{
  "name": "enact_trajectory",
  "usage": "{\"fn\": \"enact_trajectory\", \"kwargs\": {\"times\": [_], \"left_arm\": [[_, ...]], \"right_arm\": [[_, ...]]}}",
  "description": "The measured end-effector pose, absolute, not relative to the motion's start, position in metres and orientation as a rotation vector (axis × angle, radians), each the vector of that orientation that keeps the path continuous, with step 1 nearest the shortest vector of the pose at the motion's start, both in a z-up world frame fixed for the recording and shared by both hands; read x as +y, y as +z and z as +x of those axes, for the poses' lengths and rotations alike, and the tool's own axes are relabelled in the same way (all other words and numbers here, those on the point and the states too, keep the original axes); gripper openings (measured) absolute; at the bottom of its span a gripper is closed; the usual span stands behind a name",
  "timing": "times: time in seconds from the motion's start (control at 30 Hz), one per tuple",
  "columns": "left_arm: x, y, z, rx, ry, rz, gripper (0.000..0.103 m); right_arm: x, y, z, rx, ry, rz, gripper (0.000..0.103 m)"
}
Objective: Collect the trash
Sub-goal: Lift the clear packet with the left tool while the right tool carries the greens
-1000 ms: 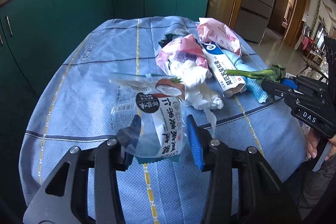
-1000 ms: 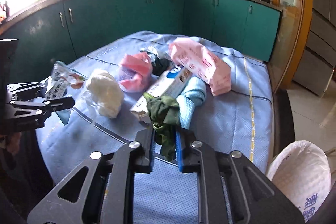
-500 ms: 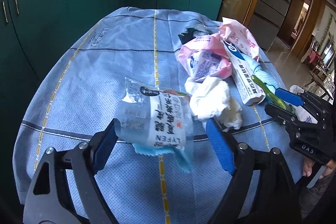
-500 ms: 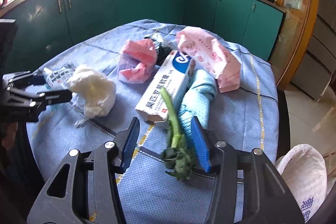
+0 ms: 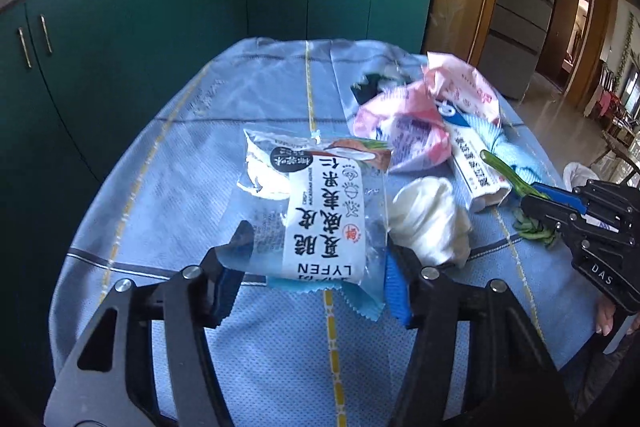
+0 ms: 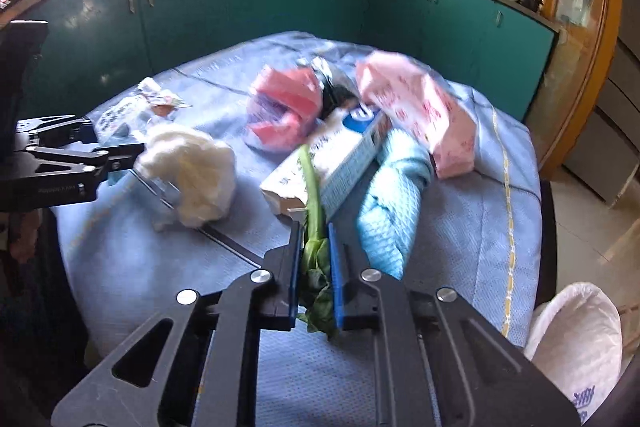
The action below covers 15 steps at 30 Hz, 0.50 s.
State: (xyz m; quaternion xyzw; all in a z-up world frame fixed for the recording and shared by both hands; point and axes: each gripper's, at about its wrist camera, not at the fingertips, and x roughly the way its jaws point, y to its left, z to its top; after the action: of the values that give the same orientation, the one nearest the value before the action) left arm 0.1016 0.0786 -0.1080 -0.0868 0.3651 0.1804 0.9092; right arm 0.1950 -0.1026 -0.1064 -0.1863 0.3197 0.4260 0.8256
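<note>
A clear snack wrapper (image 5: 320, 211) with a white printed label lies between the fingers of my left gripper (image 5: 316, 255). Those jaws are closing; the wrapper's edges reach both blue pads but it still looks flat. From the right wrist view the left gripper (image 6: 120, 151) sits at the table's left edge beside a crumpled white tissue (image 6: 192, 167). My right gripper (image 6: 314, 231) is shut on a leafy green vegetable stalk (image 6: 314, 195), whose stem points away toward a toothpaste box (image 6: 340, 151). The right gripper (image 5: 536, 199) also shows at the right of the left wrist view.
On the blue tablecloth (image 5: 200, 147) lie a pink bag (image 6: 284, 107), a pink tissue pack (image 6: 420, 115) and a rolled blue cloth (image 6: 396, 195). A white trash bag (image 6: 576, 339) stands on the floor at the right. Green cabinets (image 5: 120, 47) curve behind the table.
Both grippers opened and dropped their loads onto the table, then came together again. The right one has regripped the greens by the leaves; the left one has narrowed around the wrapper.
</note>
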Motion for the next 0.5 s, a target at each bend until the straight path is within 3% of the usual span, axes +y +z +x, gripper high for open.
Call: {"fn": "enact_trajectory", "kwargs": {"times": [0.5], "left_arm": [[0.071, -0.081, 0.090, 0.668, 0.395, -0.144, 0.061]], "right_arm": [[-0.135, -0.072, 0.204, 0.573, 0.822, -0.211, 0.013]]}}
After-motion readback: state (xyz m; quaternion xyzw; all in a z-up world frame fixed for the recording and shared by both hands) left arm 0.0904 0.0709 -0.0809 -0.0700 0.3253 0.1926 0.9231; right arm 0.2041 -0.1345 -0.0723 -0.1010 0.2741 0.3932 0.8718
